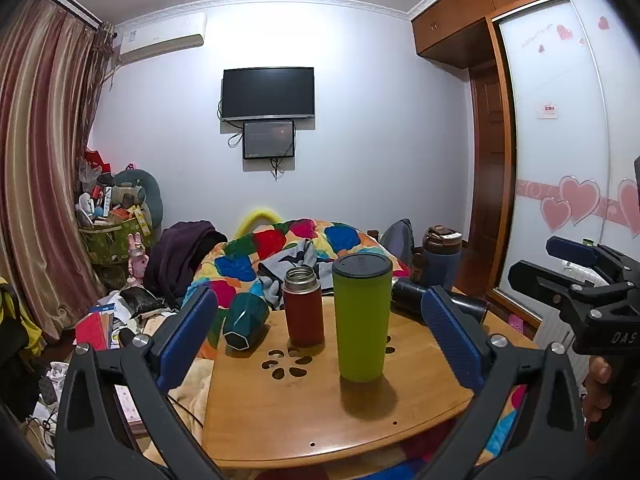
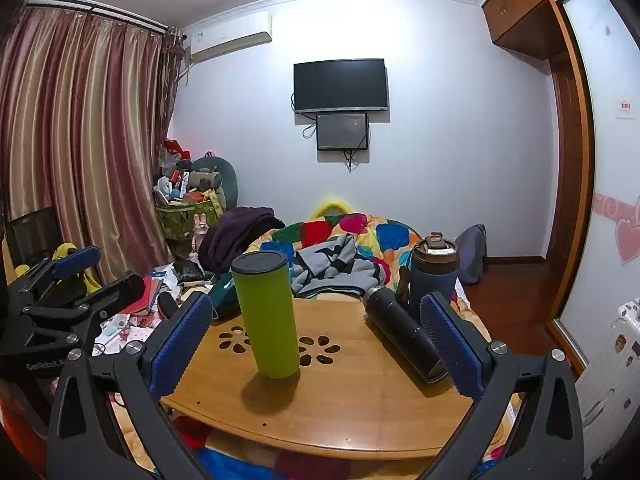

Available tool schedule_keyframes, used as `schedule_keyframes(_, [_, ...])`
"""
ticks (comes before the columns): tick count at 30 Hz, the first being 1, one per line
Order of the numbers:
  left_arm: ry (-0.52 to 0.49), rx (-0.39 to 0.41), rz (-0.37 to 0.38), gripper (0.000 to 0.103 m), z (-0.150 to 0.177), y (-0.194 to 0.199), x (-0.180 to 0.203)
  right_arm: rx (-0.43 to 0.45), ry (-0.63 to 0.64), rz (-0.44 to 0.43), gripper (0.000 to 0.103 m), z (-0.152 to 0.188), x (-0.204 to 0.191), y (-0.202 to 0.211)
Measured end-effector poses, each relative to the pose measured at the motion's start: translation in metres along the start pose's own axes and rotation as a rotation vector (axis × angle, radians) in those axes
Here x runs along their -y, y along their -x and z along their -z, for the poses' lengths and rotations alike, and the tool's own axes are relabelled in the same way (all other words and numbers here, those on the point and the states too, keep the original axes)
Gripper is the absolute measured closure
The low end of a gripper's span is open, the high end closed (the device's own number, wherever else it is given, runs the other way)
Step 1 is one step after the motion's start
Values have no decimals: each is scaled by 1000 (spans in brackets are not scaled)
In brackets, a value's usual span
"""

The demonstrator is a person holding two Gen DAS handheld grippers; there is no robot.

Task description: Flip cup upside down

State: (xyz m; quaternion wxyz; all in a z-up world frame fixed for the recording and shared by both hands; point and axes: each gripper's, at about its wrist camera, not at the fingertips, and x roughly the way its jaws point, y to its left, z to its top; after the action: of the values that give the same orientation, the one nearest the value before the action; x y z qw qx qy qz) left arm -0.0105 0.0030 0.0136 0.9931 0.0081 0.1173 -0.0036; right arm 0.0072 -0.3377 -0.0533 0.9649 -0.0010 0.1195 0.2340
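Currently both sets of fingers are spread wide, holding nothing: left gripper (image 1: 320, 334) and right gripper (image 2: 316, 340) hover short of the wooden table (image 1: 280, 412). Green cup (image 1: 362, 318) stands upright mid-table, untouched. Approach stage; next needs a side grasp, then inversion.

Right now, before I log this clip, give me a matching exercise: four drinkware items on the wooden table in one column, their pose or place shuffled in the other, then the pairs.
Items:
1. green tumbler
2. red flask
3. teal cup
4. black bottle

States:
A. lying on its side at the table's right
B. upright, nearest the cameras, dark lid on
C. tipped over at the table's left edge
D. upright, metal neck, just behind the tallest item

Pairs: 1-B, 2-D, 3-C, 4-A
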Motion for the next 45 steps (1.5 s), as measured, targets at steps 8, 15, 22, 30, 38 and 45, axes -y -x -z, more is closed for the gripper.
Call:
schedule_keyframes(8, [9, 0, 9, 0, -2, 2, -3, 9, 5, 1, 0, 0, -4, 5])
schedule_keyframes(15, [3, 4, 6, 0, -3, 5, 1, 10, 3, -1, 0, 1, -3, 5])
schedule_keyframes(22, [2, 5, 5, 0, -2, 5, 1, 10, 3, 0, 0, 1, -4, 6])
schedule_keyframes(30, [2, 5, 5, 0, -3, 5, 2, 9, -3, -1, 0, 0, -4, 6])
schedule_keyframes(38, [-1, 5, 9, 0, -2, 6, 1, 7, -2, 1, 0, 1, -3, 5])
schedule_keyframes(45, [-1, 0, 23, 0, -3, 5, 2, 6, -5, 1, 0, 2, -3, 5])
